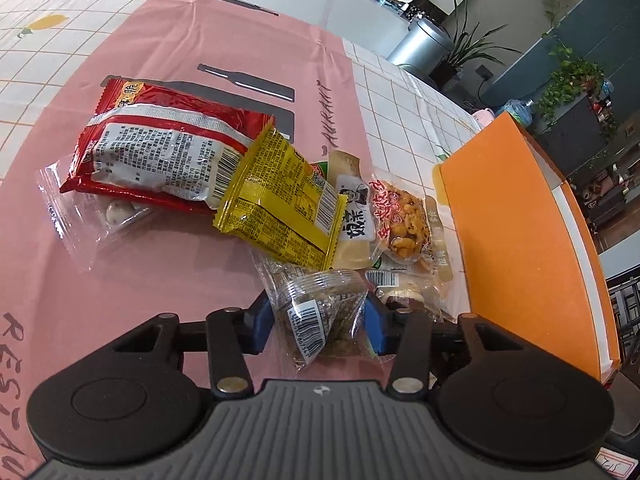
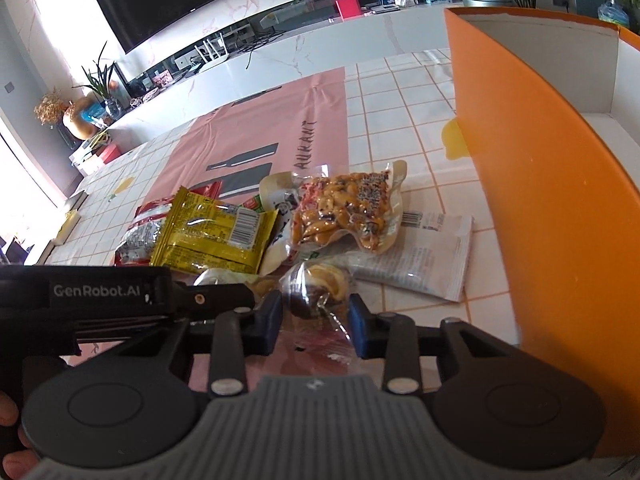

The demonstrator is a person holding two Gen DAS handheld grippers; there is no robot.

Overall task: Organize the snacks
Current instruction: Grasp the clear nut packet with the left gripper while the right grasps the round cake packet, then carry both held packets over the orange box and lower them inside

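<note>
A: Two views. Left wrist first: what sits between the left gripper (image 1: pixel 318 326)'s blue pads?

B: Its half-closed blue pads press on a clear crinkled packet of brown snack with a barcode label (image 1: pixel 316 316). Ahead of the gripper lies a yellow foil wrapper (image 1: pixel 276 208); beyond that and to the left, a red-and-white printed bag (image 1: pixel 160 148). Ahead and to the right lie a clear peanut pouch (image 1: pixel 404 224) and an orange cardboard box (image 1: pixel 520 240), all on a pink-and-tiled tablecloth (image 1: pixel 160 280).

A: And the right wrist view?

B: The right gripper (image 2: pixel 316 322), nearly closed, pinches a clear wrapper holding a round brown-and-cream pastry (image 2: pixel 320 284). The orange box stands to its right, the peanut pouch ahead, a white printed sachet (image 2: pixel 424 256) ahead-right.
</note>
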